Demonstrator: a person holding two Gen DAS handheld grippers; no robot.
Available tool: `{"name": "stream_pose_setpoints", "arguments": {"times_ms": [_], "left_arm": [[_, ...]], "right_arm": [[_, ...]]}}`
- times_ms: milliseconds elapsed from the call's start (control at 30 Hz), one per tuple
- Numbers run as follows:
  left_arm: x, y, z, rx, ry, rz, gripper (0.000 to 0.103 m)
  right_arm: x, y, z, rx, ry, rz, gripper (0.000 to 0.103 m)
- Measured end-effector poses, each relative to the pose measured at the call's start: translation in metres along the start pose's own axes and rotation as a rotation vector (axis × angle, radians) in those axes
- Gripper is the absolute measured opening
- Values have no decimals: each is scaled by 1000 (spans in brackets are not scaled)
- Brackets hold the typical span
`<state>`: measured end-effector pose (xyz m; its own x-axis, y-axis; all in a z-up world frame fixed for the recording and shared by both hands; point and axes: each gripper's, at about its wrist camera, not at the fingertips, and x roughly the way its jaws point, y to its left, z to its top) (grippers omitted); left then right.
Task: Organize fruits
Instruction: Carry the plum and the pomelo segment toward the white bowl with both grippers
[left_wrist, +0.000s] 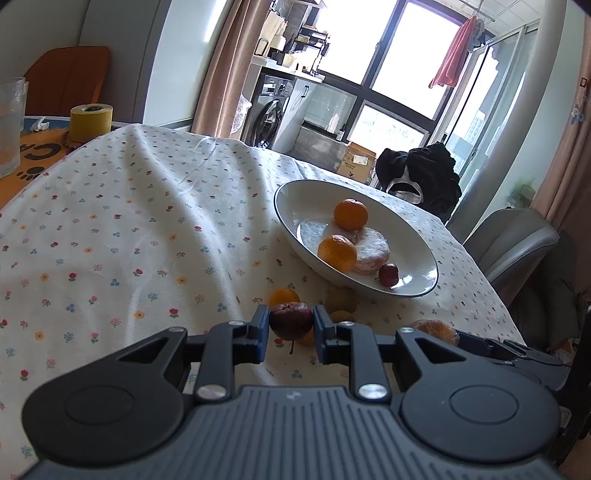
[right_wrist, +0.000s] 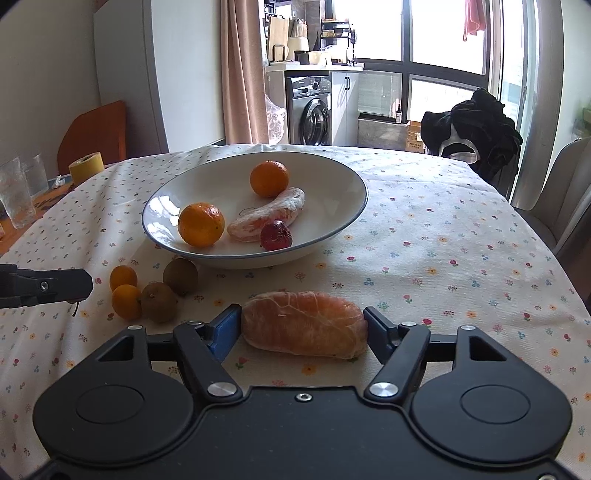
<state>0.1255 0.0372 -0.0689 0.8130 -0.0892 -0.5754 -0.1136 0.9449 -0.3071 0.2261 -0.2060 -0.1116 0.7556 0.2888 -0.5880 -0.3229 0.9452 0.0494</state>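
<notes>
The left gripper (left_wrist: 291, 320) sits low over the flowered tablecloth (left_wrist: 122, 229), its two blue-padded fingers pressed against either side of a dark red fruit (left_wrist: 290, 320), which it grips clear of the cloth with a thin stem hanging beneath; the right gripper (right_wrist: 303, 325) lies close to the table, its jaws spread wide around a peeled citrus piece (right_wrist: 306, 324) that rests on the cloth; the left pad seems to touch the fruit's end while the right pad stands just beside the other end, so whether it presses cannot be told; seen from the right wrist, the left gripper (right_wrist: 74, 286) enters from the left edge as a dark finger, the fruit it holds hidden but for a dangling stem; that same view shows the loose fruit plainly: two small oranges (right_wrist: 125, 291) and two brown round fruits (right_wrist: 170, 290) clustered on the cloth just in front of the bowl; in the left wrist view these are mostly hidden behind the fingers, while the peeled piece (left_wrist: 436, 330) shows only as an orange edge at the right; the white bowl (right_wrist: 332, 177) with its dark rim holds two whole oranges (right_wrist: 201, 224), a pale peeled segment (right_wrist: 269, 218) lying between them, and a small red fruit (right_wrist: 276, 235) touching that segment; a yellow tape roll (right_wrist: 86, 166) and clear glasses (right_wrist: 16, 195) stand well apart at the table's far left
</notes>
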Motion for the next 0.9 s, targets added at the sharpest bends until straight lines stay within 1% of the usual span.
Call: {"name": "stream_pose_setpoints", "arguments": {"times_ms": [200,467,700,900], "left_arm": [[2,-4,6,0,-11,-3,24],[6,-11,19,12,-30,-21,24],[17,-21,31,42,-31,-29,24],[32,-30,38,56,-18,-34,24]], "right_arm": [[-6,-5,6,0,-24,9,67],[-8,-9,23,2,-65,19,67],[-3,-10,38,-2,-100,59,67],[8,-12,48,-8,-107,75,67]]}}
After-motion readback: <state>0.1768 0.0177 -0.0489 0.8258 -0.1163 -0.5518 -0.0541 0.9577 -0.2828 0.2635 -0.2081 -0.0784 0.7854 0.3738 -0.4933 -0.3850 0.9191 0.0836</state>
